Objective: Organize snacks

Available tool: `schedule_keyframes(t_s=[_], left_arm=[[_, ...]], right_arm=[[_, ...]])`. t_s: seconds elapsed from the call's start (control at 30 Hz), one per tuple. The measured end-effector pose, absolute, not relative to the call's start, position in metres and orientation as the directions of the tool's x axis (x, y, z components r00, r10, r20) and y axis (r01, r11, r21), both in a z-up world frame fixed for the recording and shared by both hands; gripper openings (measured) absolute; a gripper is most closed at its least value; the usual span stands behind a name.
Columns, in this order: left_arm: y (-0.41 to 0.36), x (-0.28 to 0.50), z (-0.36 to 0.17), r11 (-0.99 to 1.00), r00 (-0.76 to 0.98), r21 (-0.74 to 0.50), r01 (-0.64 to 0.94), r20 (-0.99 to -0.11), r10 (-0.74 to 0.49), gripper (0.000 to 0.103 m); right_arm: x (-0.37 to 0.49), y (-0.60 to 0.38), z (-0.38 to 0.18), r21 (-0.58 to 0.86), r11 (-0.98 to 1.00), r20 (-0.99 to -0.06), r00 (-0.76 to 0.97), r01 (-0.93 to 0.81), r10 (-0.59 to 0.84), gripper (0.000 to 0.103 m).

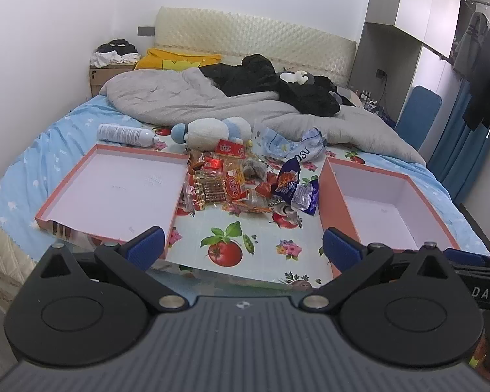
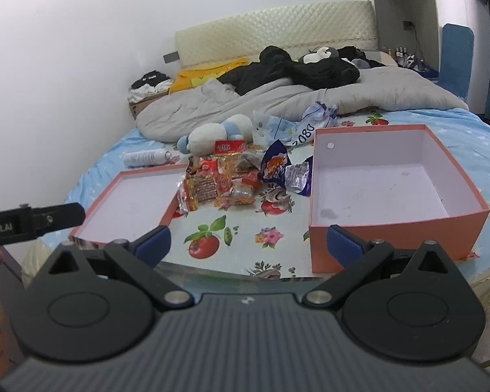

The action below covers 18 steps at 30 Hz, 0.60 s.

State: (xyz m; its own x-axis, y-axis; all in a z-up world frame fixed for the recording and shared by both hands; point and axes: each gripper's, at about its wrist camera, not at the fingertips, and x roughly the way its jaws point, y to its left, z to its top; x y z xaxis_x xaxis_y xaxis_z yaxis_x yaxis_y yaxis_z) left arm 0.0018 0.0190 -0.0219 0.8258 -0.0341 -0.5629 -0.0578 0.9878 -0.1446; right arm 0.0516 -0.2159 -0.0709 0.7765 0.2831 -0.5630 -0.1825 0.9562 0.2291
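On fruit-print mat [image 1: 245,228] at bed's foot edge: snack pile [image 1: 241,179] heaped mid-mat between shallow lid [image 1: 114,192] and deep box [image 2: 385,179], both bare inside, nothing sorted yet, whole pile left; left gripper [image 1: 243,248] and right gripper [image 2: 248,245] spread wide, empty.

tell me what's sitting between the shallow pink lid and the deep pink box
The snack pile lies on the fruit-print mat between the shallow lid and the deep box. Both wrist views show it.
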Motion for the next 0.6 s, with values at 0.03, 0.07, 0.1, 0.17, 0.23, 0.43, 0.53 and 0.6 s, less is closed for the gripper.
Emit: schedule_keyframes(t_s=[0.03, 0.07, 0.1, 0.17, 0.23, 0.43, 0.53, 0.6], left_arm=[[0.02, 0.001, -0.023, 0.988, 0.824, -0.145, -0.059, -0.565, -0.034, 0.103], [0.02, 0.001, -0.024, 0.987, 0.821, -0.146, -0.061, -0.57, -0.033, 0.103], [0.02, 0.002, -0.025, 0.987, 0.819, -0.145, -0.062, -0.573, -0.033, 0.103], [0.02, 0.001, -0.027, 0.988, 0.814, -0.142, -0.065, -0.58, -0.03, 0.103], [0.018, 0.003, -0.03, 0.988, 0.809, -0.139, -0.068, -0.587, -0.027, 0.103], [0.016, 0.007, -0.037, 0.987, 0.797, -0.144, -0.069, -0.604, -0.032, 0.103], [0.014, 0.014, -0.04, 0.988, 0.789, -0.142, -0.062, -0.614, -0.039, 0.103], [0.015, 0.019, -0.042, 0.987, 0.786, -0.142, -0.069, -0.617, -0.034, 0.103]], right_arm=[[0.051, -0.216, -0.071, 0.235, 0.954, -0.564, 0.774, -0.185, 0.288, 0.103], [0.05, -0.216, -0.071, 0.238, 0.953, -0.562, 0.774, -0.186, 0.292, 0.103], [0.049, -0.216, -0.071, 0.239, 0.953, -0.562, 0.774, -0.186, 0.292, 0.103], [0.049, -0.216, -0.071, 0.235, 0.954, -0.561, 0.775, -0.188, 0.291, 0.103], [0.048, -0.217, -0.071, 0.234, 0.954, -0.561, 0.776, -0.186, 0.289, 0.103], [0.047, -0.224, -0.076, 0.257, 0.951, -0.572, 0.766, -0.171, 0.292, 0.103], [0.05, -0.226, -0.08, 0.26, 0.951, -0.584, 0.758, -0.165, 0.291, 0.103], [0.053, -0.224, -0.082, 0.254, 0.953, -0.591, 0.754, -0.164, 0.288, 0.103]])
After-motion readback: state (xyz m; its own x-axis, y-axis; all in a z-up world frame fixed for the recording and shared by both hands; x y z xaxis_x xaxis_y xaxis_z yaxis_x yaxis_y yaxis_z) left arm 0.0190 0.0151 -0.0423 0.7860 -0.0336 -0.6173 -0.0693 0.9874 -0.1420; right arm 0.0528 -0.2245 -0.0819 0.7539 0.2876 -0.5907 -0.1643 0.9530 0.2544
